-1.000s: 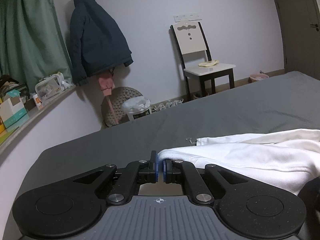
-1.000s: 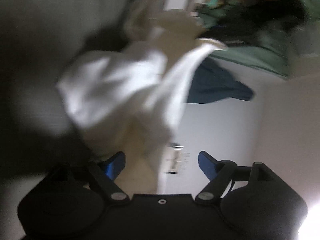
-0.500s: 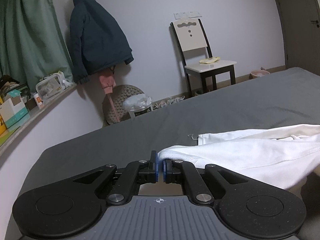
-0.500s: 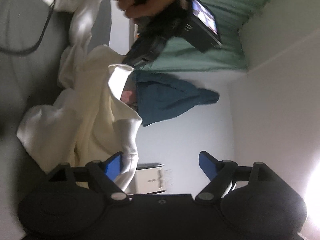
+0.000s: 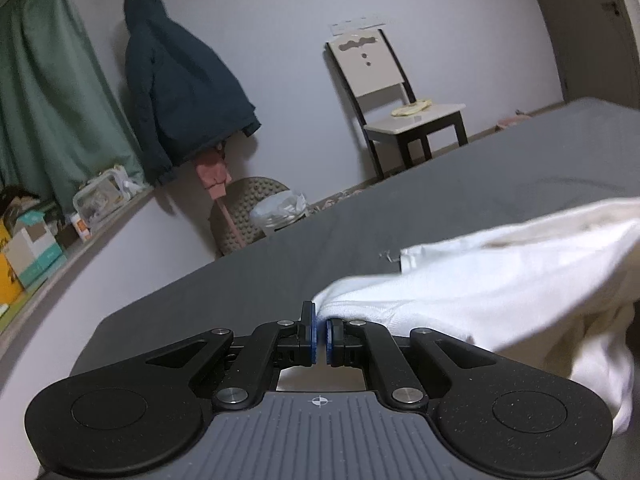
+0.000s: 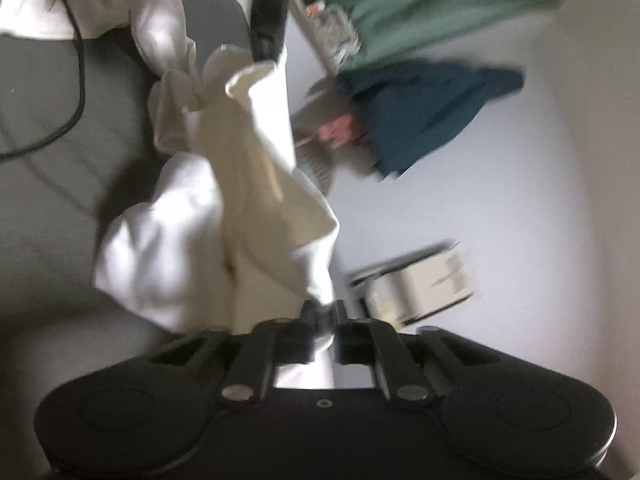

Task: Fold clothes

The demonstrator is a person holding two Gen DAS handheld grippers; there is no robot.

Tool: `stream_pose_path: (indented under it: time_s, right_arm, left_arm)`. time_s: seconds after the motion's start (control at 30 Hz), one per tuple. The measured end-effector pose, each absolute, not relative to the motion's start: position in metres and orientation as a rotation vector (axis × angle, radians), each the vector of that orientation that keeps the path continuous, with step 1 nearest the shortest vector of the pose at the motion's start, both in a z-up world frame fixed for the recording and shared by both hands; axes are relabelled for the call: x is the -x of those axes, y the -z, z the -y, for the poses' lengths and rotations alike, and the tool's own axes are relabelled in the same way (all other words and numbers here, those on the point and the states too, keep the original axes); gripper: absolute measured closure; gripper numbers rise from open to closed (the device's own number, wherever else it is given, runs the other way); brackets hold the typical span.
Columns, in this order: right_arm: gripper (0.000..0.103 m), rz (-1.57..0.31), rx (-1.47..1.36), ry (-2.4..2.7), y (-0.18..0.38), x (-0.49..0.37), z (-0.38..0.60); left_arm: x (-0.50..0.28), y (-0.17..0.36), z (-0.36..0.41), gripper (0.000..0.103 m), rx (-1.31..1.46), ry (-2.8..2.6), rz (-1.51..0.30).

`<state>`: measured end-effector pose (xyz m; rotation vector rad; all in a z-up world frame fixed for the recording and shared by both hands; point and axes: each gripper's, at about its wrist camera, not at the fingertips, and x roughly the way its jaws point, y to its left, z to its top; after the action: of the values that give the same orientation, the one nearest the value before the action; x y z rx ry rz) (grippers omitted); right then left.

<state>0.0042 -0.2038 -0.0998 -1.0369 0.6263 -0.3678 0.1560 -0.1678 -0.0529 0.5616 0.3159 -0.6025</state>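
Note:
A white garment hangs lifted above the grey bed. My left gripper is shut on one edge of it, and the cloth stretches away to the right. In the right wrist view, rolled sideways and blurred, my right gripper is shut on another corner of the same white garment, which bunches and hangs toward the bed. The left gripper's body shows at the top, holding the far end.
A chair stands by the far wall. A dark blue jacket hangs in the corner by green curtains. A ledge with boxes runs on the left. A black cable lies on the bed.
My right gripper was open beside the garment and has now shut on a corner of it. The cloth in the left wrist view has risen off the bed on the right.

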Motion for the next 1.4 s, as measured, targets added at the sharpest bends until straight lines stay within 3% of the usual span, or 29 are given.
stream_pose_path:
  time_s: [0.07,0.27,0.97,1.03,1.13,1.4]
  right_arm:
    - [0.096,-0.660,0.977,0.359,0.097,-0.007,0.210]
    - [0.096,-0.481,0.891,0.509,0.054,0.008,0.219]
    - [0.096,0.427,0.886,0.925,-0.248,0.175,0.223]
    - [0.096,0.512,0.873,0.933,-0.267,0.188,0.215]
    - [0.096,0.468,0.874,0.869,-0.279,0.184,0.211]
    - [0.096,0.470,0.913,0.864,-0.262,0.177,0.195]
  left_arm:
    - [-0.149,0.047,0.162,0.099,-0.551,0.603,-0.280]
    - [-0.119,0.021,0.143,0.099,-0.519,0.600,-0.131]
    - [0.114,-0.289,0.119,0.099,-0.505,0.106,0.880]
    - [0.109,-0.298,0.118,0.099,-0.505,0.087,0.862]
    - [0.101,-0.312,0.116,0.099,-0.505,0.059,0.835]
    - [0.092,-0.331,0.112,0.099,-0.503,0.040,0.790]
